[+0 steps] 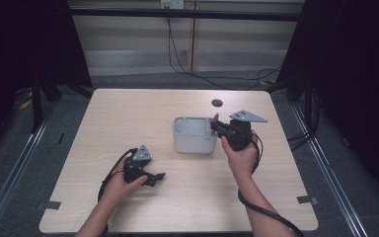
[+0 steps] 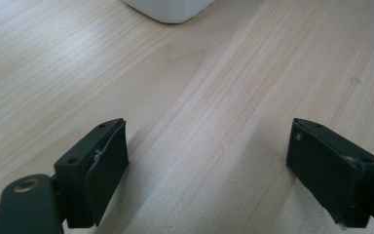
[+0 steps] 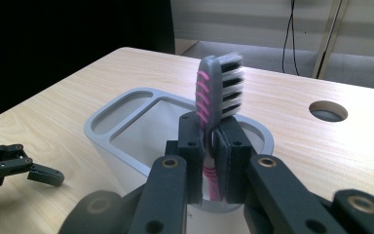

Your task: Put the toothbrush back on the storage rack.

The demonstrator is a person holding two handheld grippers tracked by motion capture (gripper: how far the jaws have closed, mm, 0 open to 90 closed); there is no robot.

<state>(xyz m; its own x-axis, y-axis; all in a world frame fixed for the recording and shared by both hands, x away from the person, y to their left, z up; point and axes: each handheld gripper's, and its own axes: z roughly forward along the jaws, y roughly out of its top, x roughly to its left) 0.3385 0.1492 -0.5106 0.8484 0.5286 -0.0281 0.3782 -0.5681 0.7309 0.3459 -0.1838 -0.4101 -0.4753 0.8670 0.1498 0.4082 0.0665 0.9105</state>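
Right tool [image 3: 213,146] clamps toothbrush [image 3: 216,90] upright above holder [image 3: 126,109].

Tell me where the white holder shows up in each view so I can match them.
High view: holder at table centre, left of the right gripper.
Left gripper view: its rounded bottom corner at the top edge.
Right gripper view: its rim behind the jaws, which clamp the toothbrush.
Shared landmark: the holder itself.

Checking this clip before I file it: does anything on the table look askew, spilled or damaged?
Nothing stands out. The toothbrush stands upright in the right gripper, bristle head up, over the grey holder, which sits upright on the table. The left gripper hangs open over bare wood. No spill or damage shows.
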